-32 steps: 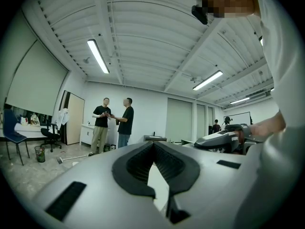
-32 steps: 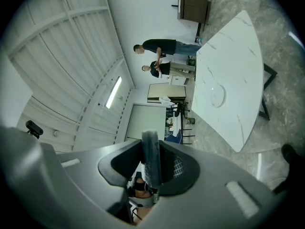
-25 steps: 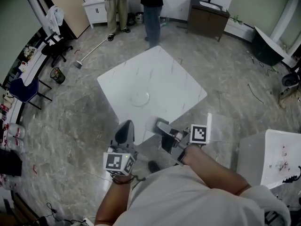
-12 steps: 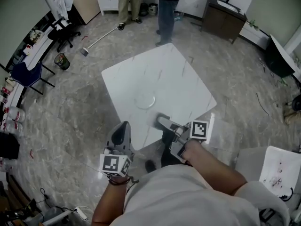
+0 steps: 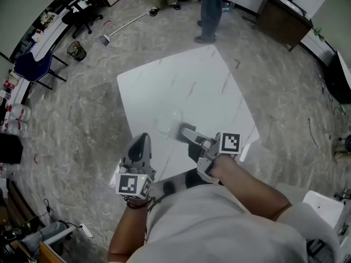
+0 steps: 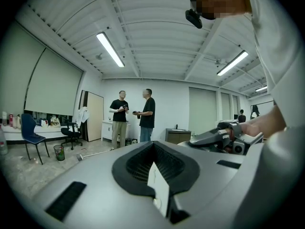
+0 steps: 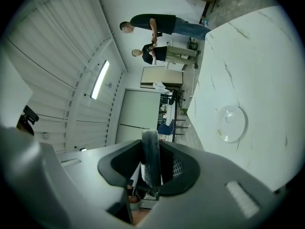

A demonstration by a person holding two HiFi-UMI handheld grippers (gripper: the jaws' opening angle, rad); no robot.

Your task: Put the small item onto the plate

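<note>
A clear glass plate (image 5: 169, 122) (image 7: 230, 123) lies near the front of the white marble table (image 5: 181, 75) (image 7: 257, 51). My right gripper (image 5: 184, 131) (image 7: 151, 152) reaches over the table's near edge, its tip just right of the plate. It is shut on a small dark grey item (image 7: 151, 159) that stands upright between the jaws. My left gripper (image 5: 141, 140) (image 6: 157, 185) hangs at the table's front left edge, apart from the plate. Its jaws look shut with nothing held. The right gripper (image 6: 219, 137) also shows in the left gripper view.
Two people (image 5: 211, 4) (image 6: 138, 116) stand beyond the table's far corner. A broom (image 5: 126, 25) lies on the floor at the back left, near a blue chair (image 5: 30, 64) and a bin (image 5: 75, 49). A dark cabinet (image 5: 282, 12) stands at the back right.
Both grippers have moved forward to the table. The right one now reaches over its near edge beside the plate, still gripping the item. The table and plate sit closer in view.
</note>
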